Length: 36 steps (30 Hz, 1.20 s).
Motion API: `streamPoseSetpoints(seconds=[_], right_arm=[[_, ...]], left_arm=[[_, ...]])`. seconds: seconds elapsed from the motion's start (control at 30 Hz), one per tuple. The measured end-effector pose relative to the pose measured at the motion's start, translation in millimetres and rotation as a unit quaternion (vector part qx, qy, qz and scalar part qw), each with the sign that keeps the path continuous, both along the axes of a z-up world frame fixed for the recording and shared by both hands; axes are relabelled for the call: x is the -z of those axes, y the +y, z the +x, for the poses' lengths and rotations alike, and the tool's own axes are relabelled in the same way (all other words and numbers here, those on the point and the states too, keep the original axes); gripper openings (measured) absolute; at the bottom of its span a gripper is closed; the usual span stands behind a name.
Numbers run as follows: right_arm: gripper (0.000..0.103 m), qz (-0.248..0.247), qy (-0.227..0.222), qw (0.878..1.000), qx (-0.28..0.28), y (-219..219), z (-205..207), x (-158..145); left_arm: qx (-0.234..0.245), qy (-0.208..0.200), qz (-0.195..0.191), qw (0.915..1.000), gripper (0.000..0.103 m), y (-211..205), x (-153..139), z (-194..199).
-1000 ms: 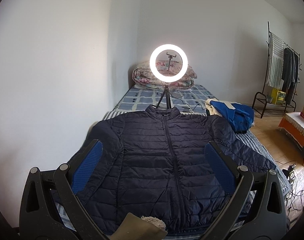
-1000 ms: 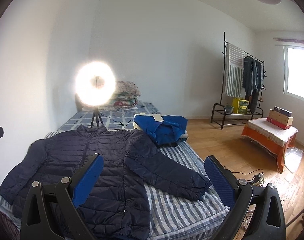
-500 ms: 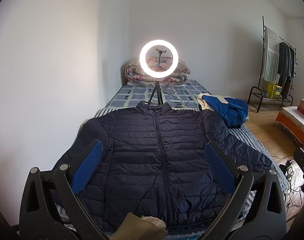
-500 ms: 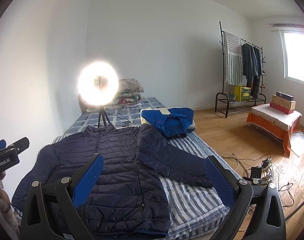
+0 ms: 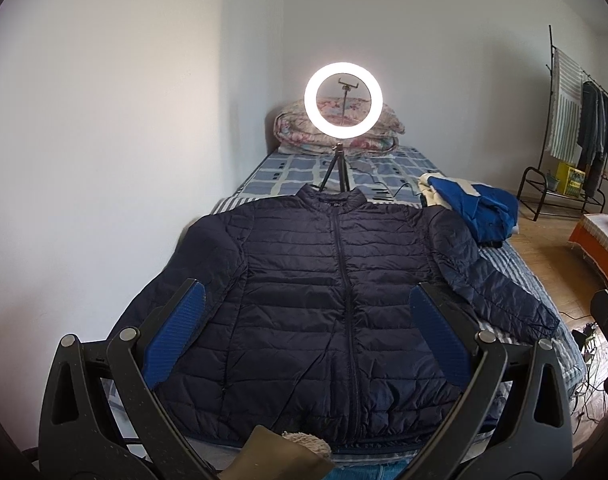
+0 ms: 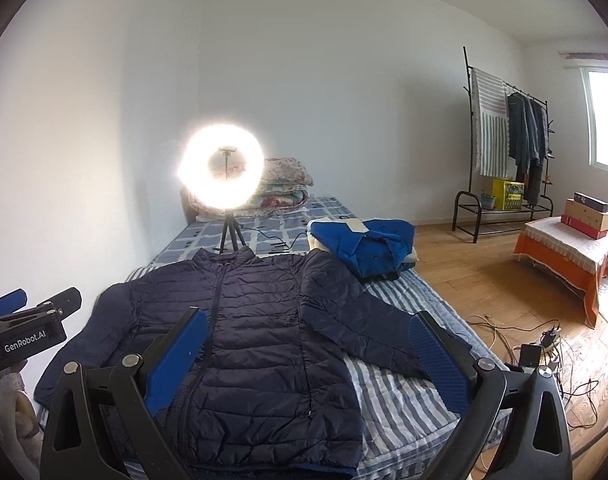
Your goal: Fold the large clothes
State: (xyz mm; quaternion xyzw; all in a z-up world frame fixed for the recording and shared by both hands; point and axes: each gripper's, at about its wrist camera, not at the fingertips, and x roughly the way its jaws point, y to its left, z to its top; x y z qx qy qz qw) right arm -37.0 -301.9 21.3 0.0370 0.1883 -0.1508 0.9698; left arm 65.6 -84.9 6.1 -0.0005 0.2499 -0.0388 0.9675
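Because folding needs a flat start, the navy puffer jacket (image 5: 336, 300) lies zipped and face-up on the striped bed (image 6: 400, 400), sleeves spread outward. Left hand-held gripper (image 5: 304, 332) and right hand-held gripper (image 6: 308, 350) hover above it, jaws wide apart, holding nothing.

This is a bedroom in a home. A bed (image 6: 404, 396) with a striped sheet stands along the white wall, folded quilts (image 6: 284, 188) stacked at its head at 12 o'clock. At 2 o'clock a clothes rack (image 6: 504, 152) holds hanging garments and a striped towel, with a yellow crate (image 6: 508, 194) on its lower shelf. The floor (image 6: 464, 272) is wood parquet. A low bench with an orange cover (image 6: 564, 252) carries boxes at 3 o'clock, under a window (image 6: 606, 120). A lit ring lamp (image 6: 220, 168) on a tripod stands on the bed.
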Motion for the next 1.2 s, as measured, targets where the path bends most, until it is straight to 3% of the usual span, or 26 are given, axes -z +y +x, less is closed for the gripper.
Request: streamPoseSetpoints(seconds=[0.8, 0.9, 1.1, 1.2], right_arm=[[0.102, -0.025, 0.013, 0.995, -0.099, 58, 29, 18], [0.102, -0.036, 0.029, 0.990, -0.134, 71, 43, 28], [0.101, -0.078, 0.076, 0.982, -0.151, 84, 82, 53], [0.101, -0.078, 0.082, 0.980, -0.162, 84, 89, 58]], left_arm=[[-0.078, 0.001, 0.022, 0.9967, 0.103, 58, -1, -20], [-0.085, 0.004, 0.015, 0.9962, 0.103, 70, 2, -20], [-0.095, 0.019, 0.012, 0.9952, 0.103, 83, 17, -2], [-0.077, 0.025, 0.019, 0.9965, 0.103, 77, 25, 6]])
